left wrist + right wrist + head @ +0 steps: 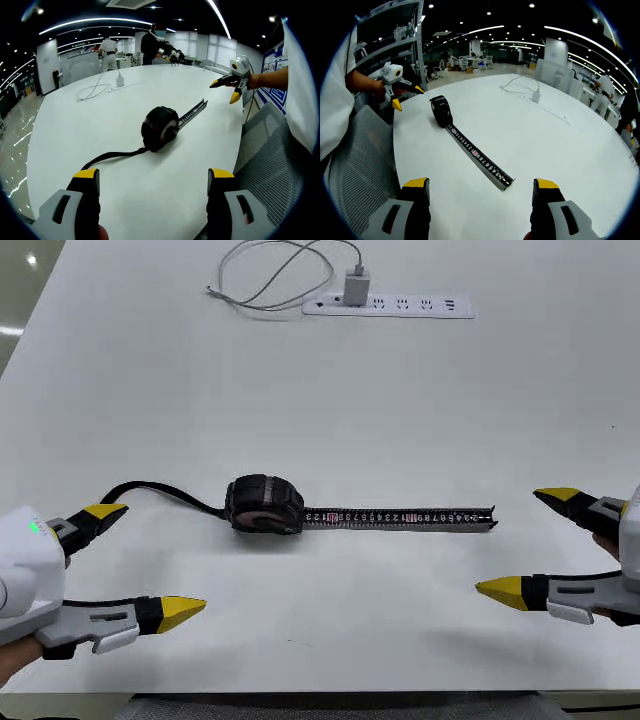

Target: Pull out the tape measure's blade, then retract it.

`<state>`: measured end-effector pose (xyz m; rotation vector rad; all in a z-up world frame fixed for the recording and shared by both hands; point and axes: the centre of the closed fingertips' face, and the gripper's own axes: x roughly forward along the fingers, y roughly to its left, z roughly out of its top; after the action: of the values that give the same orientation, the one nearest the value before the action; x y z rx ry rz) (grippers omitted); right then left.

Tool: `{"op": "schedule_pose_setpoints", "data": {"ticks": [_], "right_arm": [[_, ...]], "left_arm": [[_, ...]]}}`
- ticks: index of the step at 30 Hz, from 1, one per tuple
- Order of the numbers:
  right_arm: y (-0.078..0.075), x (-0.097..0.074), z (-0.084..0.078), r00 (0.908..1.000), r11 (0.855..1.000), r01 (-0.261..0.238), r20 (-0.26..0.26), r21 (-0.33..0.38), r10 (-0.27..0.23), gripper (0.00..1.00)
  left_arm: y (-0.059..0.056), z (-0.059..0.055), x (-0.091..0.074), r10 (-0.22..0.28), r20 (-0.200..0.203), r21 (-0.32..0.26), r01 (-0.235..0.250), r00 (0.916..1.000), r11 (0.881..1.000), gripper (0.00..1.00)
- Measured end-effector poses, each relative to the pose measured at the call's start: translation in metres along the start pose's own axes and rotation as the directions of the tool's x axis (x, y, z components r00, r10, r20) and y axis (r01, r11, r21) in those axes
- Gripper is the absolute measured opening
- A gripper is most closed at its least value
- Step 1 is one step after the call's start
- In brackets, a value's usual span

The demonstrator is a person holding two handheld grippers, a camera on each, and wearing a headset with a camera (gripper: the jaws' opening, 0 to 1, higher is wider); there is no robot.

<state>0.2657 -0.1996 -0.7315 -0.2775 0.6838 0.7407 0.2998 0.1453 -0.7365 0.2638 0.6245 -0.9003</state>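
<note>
1. Where the white worktop spreads out before us, we find the tape measure lying on its side near the middle, a little left of centre.
2. Its blade is part of the way out and lies flat on the worktop. It runs rightward from the tape measure with the numbers facing up.
3. The hook sits at the blade's right end.
4. A black strap leaves the left side of the tape measure and curves off to the left.
5. We hold the left gripper at the near left, its yellow-tipped fingers spread wide with nothing between them.
6. The strap's end lies just beside the far left finger, and we cannot tell whether the two touch.
7. We hold the right gripper at the near right, its fingers equally wide apart and empty.
8. The hook lies just left of the right gripper's fingers, apart from both.
9. In the right gripper view, the blade runs away from us toward the tape measure, with the left gripper beyond it.
10. At the far side of the worktop lies a white power strip with a white charger plugged in, and a white cable loops to the charger's left.
11. In the left gripper view, we see people beyond the far end of the worktop.
</note>
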Motion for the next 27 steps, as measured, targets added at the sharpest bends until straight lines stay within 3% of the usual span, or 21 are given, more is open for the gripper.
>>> {"op": "schedule_pose_setpoints", "data": {"ticks": [11,20,27], "right_arm": [[0.011,-0.005,-0.015,0.9998,0.999,0.014,0.013,0.033,-0.014,0.92],[0.016,-0.011,-0.023,0.9991,0.997,0.028,0.029,0.073,-0.03,0.97],[0.026,-0.01,-0.031,0.9991,0.995,0.016,0.036,0.093,-0.019,0.99]], "left_arm": [[-0.001,-0.015,-0.01,0.058,0.027,-0.082,-0.056,0.9979,0.995,0.99],[-0.008,-0.032,-0.015,0.064,0.009,-0.105,-0.062,0.9979,0.992,0.99],[-0.007,-0.039,-0.02,0.091,0.018,-0.145,-0.088,0.9957,0.986,0.99]]}}
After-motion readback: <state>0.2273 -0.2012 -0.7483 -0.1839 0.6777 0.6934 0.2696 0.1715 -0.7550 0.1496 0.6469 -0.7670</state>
